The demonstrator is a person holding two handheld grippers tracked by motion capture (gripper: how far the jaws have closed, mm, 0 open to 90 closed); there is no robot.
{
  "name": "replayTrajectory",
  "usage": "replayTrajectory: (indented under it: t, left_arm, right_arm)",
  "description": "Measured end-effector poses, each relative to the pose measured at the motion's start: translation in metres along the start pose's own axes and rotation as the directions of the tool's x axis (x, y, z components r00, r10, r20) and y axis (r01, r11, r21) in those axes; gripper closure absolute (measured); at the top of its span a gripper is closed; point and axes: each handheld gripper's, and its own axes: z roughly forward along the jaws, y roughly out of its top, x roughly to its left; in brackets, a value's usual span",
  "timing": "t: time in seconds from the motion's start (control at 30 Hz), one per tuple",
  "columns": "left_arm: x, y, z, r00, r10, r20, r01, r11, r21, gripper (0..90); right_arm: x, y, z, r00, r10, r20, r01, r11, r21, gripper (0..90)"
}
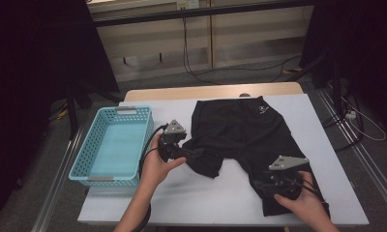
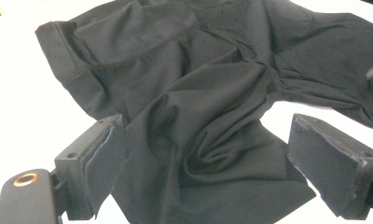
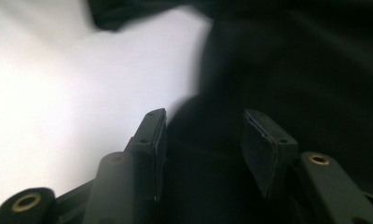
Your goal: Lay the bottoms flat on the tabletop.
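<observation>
A white table (image 1: 215,198) stands in a dim room, a blue basket (image 1: 115,145) along its left edge; from the high view we find the black shorts (image 1: 240,130) spread over the middle toward the right edge, the left gripper (image 1: 194,153) at one leg hem, the right gripper (image 1: 259,186) over the other leg near the front edge; the left gripper view adds rumpled folds (image 2: 208,154) between wide-spread jaws; the right gripper view shows parted jaws straddling dark cloth (image 3: 203,154); soft, light and limp, we judge, best pinched at a hem.
</observation>
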Motion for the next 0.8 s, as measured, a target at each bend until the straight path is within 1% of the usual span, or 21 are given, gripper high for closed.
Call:
replayTrajectory:
  t: [0.03, 0.07, 0.1, 0.13, 0.17, 0.2, 0.23, 0.3, 0.43, 0.5, 0.53, 0.57, 0.6, 0.63, 0.67, 0.7, 0.77, 0.8]
  left_arm:
    - [0.000, 0.000, 0.000, 1.0000, 0.001, 0.002, -0.001, 1.0000, -0.001, 12.1]
    - [0.000, 0.000, 0.000, 1.0000, 0.004, 0.000, -0.004, 1.0000, -0.001, 12.1]
    - [0.000, 0.000, 0.000, 1.0000, 0.005, 0.000, -0.005, 1.0000, -0.002, 12.1]
    - [0.000, 0.000, 0.000, 1.0000, 0.002, 0.000, -0.002, 1.0000, -0.003, 12.1]
    - [0.000, 0.000, -0.001, 1.0000, 0.003, -0.001, -0.003, 1.0000, -0.004, 12.1]
    - [0.000, 0.000, -0.001, 1.0000, 0.006, -0.001, -0.006, 1.0000, -0.005, 12.1]
    - [0.000, 0.000, -0.002, 1.0000, -0.001, 0.002, 0.001, 1.0000, -0.009, 12.1]
    - [0.001, 0.000, -0.002, 1.0000, -0.002, 0.002, 0.002, 1.0000, -0.009, 12.1]
    - [0.000, 0.000, -0.002, 1.0000, -0.002, 0.004, 0.002, 1.0000, -0.010, 12.1]
    - [-0.001, 0.001, -0.002, 1.0000, -0.003, 0.004, 0.003, 0.9999, -0.014, 12.1]
    - [0.000, 0.001, -0.002, 1.0000, 0.003, 0.002, -0.003, 0.9999, -0.010, 12.1]
    - [-0.001, 0.001, -0.002, 1.0000, 0.000, 0.003, 0.000, 1.0000, -0.007, 12.1]
    - [-0.001, 0.001, -0.001, 1.0000, -0.001, 0.005, 0.001, 1.0000, -0.003, 12.1]
    - [-0.002, 0.001, -0.001, 1.0000, -0.001, 0.006, 0.001, 1.0000, -0.003, 12.0]
    - [-0.002, 0.001, -0.001, 1.0000, -0.001, 0.007, 0.001, 1.0000, -0.002, 12.0]
    - [-0.001, 0.001, -0.002, 1.0000, 0.005, 0.004, -0.005, 1.0000, -0.004, 12.1]
    - [-0.001, 0.001, -0.003, 1.0000, -0.001, 0.005, 0.001, 1.0000, -0.008, 12.1]
    - [-0.001, 0.001, -0.004, 1.0000, -0.005, 0.003, 0.005, 0.9999, -0.010, 12.1]
  right_arm:
    - [0.007, 0.002, 0.002, 0.9998, -0.016, -0.011, 0.016, 1.000, 0.010, 51.2]
    - [0.012, 0.003, 0.005, 0.9992, -0.040, -0.003, 0.040, 0.999, 0.021, 52.6]
    - [0.015, 0.004, 0.008, 0.9981, -0.062, 0.005, 0.062, 0.998, 0.031, 57.2]
    - [0.019, 0.004, 0.012, 0.9950, -0.099, 0.018, 0.098, 0.994, 0.049, 64.7]
    - [0.019, 0.003, 0.015, 0.9934, -0.112, 0.025, 0.110, 0.992, 0.058, 68.2]
    - [0.019, 0.003, 0.015, 0.9940, -0.108, 0.020, 0.107, 0.993, 0.042, 81.3]
    - [0.018, 0.003, 0.015, 0.9935, -0.113, 0.011, 0.113, 0.993, 0.047, 87.8]
    - [0.017, 0.001, 0.012, 0.9955, -0.095, -0.006, 0.095, 0.994, 0.053, 89.4]
    - [0.020, -0.005, 0.003, 0.9953, -0.093, -0.028, 0.094, 0.993, 0.069, 89.6]
    - [0.022, -0.011, -0.001, 0.9951, -0.093, -0.032, 0.095, 0.993, 0.063, 89.4]
    - [0.022, -0.012, -0.003, 0.9952, -0.092, -0.034, 0.094, 0.994, 0.063, 89.2]
    - [0.022, -0.013, -0.004, 0.9951, -0.091, -0.038, 0.093, 0.994, 0.064, 88.2]
    - [0.022, -0.014, -0.005, 0.9950, -0.093, -0.037, 0.095, 0.993, 0.065, 84.2]
    - [0.020, -0.013, -0.006, 0.9954, -0.090, -0.033, 0.092, 0.994, 0.061, 76.0]
    - [0.018, -0.013, -0.007, 0.9965, -0.081, -0.021, 0.081, 0.996, 0.046, 68.9]
    - [0.014, -0.011, -0.009, 0.9976, -0.069, -0.007, 0.069, 0.997, 0.036, 64.8]
    - [0.004, -0.010, -0.014, 0.9990, -0.041, 0.017, 0.041, 0.999, 0.013, 57.7]
    - [-0.005, -0.009, -0.019, 0.9989, -0.019, 0.044, 0.019, 1.000, -0.001, 56.2]
